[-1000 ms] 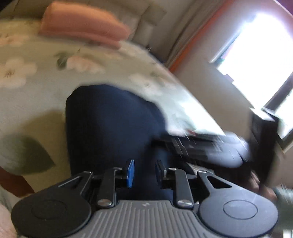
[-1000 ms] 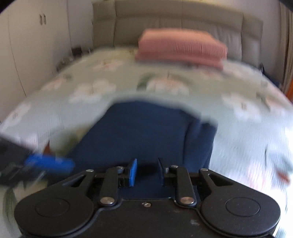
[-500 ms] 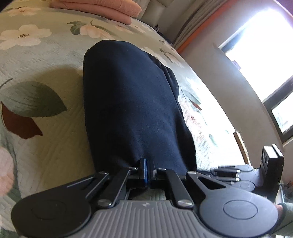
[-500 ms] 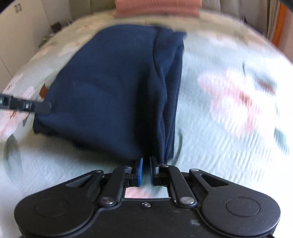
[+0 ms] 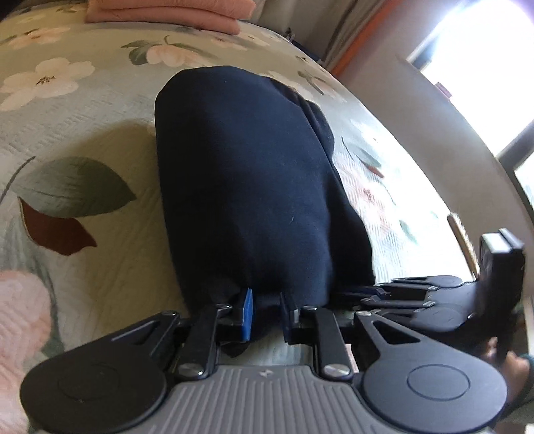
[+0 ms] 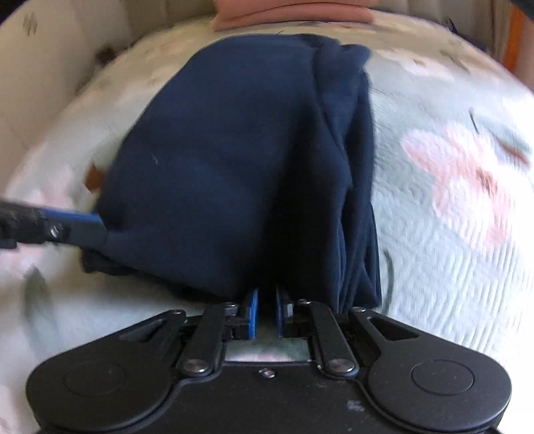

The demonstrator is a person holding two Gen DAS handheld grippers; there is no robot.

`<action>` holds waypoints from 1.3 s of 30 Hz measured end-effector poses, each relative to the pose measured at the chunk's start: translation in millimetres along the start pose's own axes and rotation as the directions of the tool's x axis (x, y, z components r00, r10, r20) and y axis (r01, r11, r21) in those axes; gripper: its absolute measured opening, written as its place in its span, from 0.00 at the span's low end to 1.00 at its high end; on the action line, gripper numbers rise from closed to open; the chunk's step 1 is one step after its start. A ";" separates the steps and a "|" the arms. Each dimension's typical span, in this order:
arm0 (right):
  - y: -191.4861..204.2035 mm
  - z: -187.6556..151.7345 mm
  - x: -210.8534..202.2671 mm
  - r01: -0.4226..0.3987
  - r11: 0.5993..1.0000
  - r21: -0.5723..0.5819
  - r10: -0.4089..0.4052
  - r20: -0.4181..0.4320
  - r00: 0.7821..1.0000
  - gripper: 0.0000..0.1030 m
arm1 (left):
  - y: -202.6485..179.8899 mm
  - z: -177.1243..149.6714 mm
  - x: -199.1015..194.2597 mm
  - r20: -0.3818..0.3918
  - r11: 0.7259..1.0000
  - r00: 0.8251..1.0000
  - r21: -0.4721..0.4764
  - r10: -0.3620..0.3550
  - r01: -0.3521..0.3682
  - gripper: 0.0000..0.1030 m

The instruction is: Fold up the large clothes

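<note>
The folded navy cotton garment (image 5: 253,187) is released at the floral quilted bedspread's (image 5: 83,110) near edge: left gripper (image 5: 267,313) jaws are opening, right gripper (image 6: 266,312) jaws opening, nothing visibly pinched; fabric snagging on withdrawal could undo the fold.

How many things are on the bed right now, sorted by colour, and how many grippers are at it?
Navy: 1, the folded garment.
Pink: 1, the folded pile at the far end; its piece count is unclear.
Black grippers: 2, the left gripper and right gripper, at the garment's near edge.
Total: 4, on the floral bedspread.

Both tools (image 5: 265,308) (image 6: 266,312) low, jaws opening
</note>
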State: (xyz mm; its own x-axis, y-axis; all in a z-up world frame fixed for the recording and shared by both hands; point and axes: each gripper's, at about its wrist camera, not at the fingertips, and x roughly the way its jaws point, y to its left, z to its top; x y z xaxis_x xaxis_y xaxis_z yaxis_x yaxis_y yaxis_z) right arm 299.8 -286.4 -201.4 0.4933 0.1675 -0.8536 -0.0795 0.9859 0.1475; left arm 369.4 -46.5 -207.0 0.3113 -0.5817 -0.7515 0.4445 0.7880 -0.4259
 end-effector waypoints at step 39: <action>-105.4 71.8 33.3 -0.245 0.922 0.299 0.230 0.085 0.969 0.96 | 65.7 70.3 36.6 0.070 0.943 0.997 -0.327 -0.043 0.063 0.84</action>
State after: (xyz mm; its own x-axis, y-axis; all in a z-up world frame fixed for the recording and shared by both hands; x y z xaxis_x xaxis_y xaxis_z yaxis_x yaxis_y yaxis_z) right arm 386.8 -385.1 -209.4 0.5331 0.3890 -0.7513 0.0648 0.8666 0.4947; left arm 469.0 -30.2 -227.0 0.3497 -0.6276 -0.6956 0.1643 0.7720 -0.6140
